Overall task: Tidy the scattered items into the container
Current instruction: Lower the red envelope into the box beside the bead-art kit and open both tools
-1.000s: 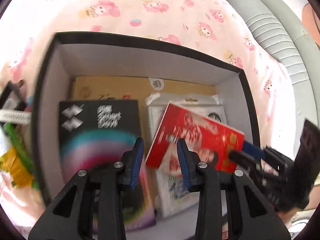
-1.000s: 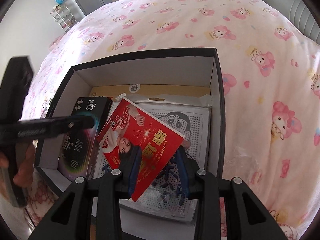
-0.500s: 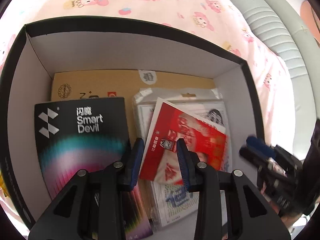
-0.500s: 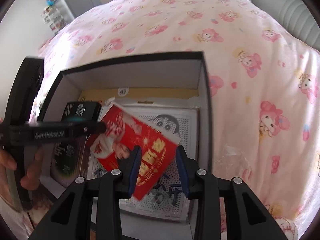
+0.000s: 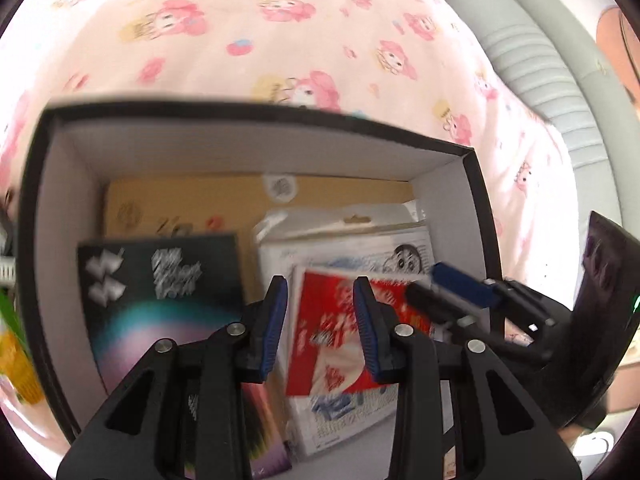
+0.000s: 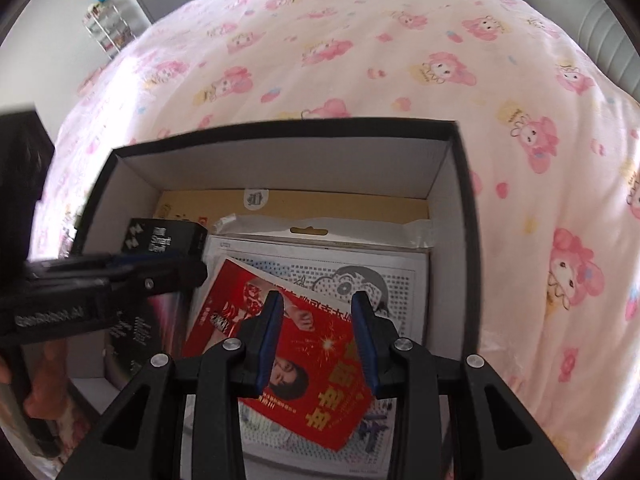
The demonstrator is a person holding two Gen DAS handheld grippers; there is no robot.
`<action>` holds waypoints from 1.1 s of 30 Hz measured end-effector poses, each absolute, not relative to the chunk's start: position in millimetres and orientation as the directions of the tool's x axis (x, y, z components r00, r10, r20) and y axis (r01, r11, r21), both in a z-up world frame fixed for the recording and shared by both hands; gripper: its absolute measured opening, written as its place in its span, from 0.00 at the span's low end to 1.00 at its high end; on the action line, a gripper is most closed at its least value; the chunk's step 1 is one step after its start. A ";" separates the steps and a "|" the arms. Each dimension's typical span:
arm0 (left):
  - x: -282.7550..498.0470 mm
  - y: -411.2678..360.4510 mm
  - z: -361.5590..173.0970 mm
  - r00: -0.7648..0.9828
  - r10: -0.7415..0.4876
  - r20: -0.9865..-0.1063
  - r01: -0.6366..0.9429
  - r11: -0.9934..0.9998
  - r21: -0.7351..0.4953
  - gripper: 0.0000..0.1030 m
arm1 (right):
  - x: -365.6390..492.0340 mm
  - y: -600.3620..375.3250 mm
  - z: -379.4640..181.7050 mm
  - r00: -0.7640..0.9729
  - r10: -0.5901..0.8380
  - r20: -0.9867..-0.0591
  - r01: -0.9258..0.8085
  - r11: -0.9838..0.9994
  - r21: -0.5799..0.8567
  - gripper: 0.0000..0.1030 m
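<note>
Both tools (image 5: pixel 320 320) (image 6: pixel 316 336) now gape empty over the black cardboard box (image 6: pixel 464 200), the glossy red packet (image 6: pixel 312 360) released inside, so another scattered item likely follows.

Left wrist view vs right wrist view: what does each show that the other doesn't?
Left wrist only: yellow and green packaging outside the box's left wall, the right tool reaching in from the right, and a grey ribbed cushion.

Right wrist only: a wire shelf rack by the far wall, the left tool coming in from the left, and the fingers gripping its handle.

Both: the black-rimmed cardboard box, the red printed packet lying on the white pegboard kit, the black Smart Devil box, and the pink cartoon bedsheet.
</note>
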State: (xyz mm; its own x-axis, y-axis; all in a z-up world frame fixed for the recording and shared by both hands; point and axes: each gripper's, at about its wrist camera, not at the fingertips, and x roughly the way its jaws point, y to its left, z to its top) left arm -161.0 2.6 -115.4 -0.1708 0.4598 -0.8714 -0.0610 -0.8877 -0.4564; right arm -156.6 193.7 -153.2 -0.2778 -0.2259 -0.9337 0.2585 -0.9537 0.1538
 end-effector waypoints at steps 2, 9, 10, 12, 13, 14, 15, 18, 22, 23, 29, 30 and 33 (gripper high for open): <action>-177.7 9.6 -118.2 -0.160 0.427 -0.890 -0.097 -0.904 -0.416 0.32 | -158.3 187.5 -159.2 -0.268 -0.217 -0.939 0.268 -0.953 0.144 0.30; -176.0 9.0 -136.9 -0.100 0.473 -0.876 -0.107 -0.880 -0.463 0.30 | -168.7 185.1 -177.9 -0.234 -0.212 -0.949 0.231 -0.960 0.158 0.31; -173.6 6.3 -136.3 -0.095 0.479 -0.872 -0.100 -0.877 -0.471 0.30 | -169.0 184.1 -177.8 -0.231 -0.208 -0.951 0.232 -0.961 0.154 0.31; -172.6 1.3 -137.5 -0.080 0.498 -0.863 -0.082 -0.867 -0.492 0.30 | -167.6 180.7 -176.7 -0.218 -0.205 -0.954 0.246 -0.958 0.150 0.31; -168.5 -0.2 -137.5 -0.071 0.509 -0.858 -0.074 -0.860 -0.504 0.30 | -165.6 179.6 -177.0 -0.199 -0.220 -0.955 0.255 -0.953 0.166 0.31; -174.5 -0.4 -141.3 -0.063 0.515 -0.855 -0.070 -0.856 -0.511 0.30 | -162.6 179.6 -177.6 -0.175 -0.240 -0.955 0.260 -0.947 0.190 0.31; -167.3 -3.5 -143.4 -0.056 0.521 -0.852 -0.072 -0.853 -0.517 0.30 | -158.3 180.3 -178.4 -0.151 -0.259 -0.954 0.262 -0.941 0.214 0.31; -150.4 -1.9 -142.6 -0.025 0.545 -0.838 -0.084 -0.836 -0.542 0.30 | -143.2 184.3 -178.6 -0.102 -0.294 -0.950 0.265 -0.929 0.259 0.31; -131.9 -3.9 -140.2 -0.001 0.583 -0.812 -0.080 -0.810 -0.581 0.30 | -123.8 189.6 -177.4 -0.081 -0.309 -0.948 0.261 -0.924 0.279 0.31; -129.6 -6.5 -137.4 -0.017 0.582 -0.813 -0.078 -0.812 -0.579 0.30 | -119.8 189.9 -175.5 -0.084 -0.306 -0.948 0.263 -0.925 0.275 0.31; -133.7 -27.9 -129.9 -0.105 0.502 -0.858 -0.025 -0.864 -0.502 0.30 | -123.8 180.9 -155.8 -0.193 -0.281 -0.940 0.283 -0.933 0.221 0.31; -132.7 -31.9 -131.4 -0.099 0.517 -0.850 -0.011 -0.855 -0.518 0.30 | -128.5 177.5 -158.6 -0.191 -0.270 -0.944 0.283 -0.936 0.211 0.31; -125.4 -38.7 -132.5 -0.073 0.550 -0.832 0.005 -0.834 -0.552 0.30 | -135.5 172.7 -171.6 -0.145 -0.274 -0.951 0.261 -0.938 0.230 0.31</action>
State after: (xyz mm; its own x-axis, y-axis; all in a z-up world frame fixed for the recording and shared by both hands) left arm -125.4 -38.7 -132.5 -0.0729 0.5502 -0.8318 0.0052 -0.8338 -0.5520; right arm -135.5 172.7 -171.6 -0.1449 -0.2737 -0.9508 0.2606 -0.9376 0.2301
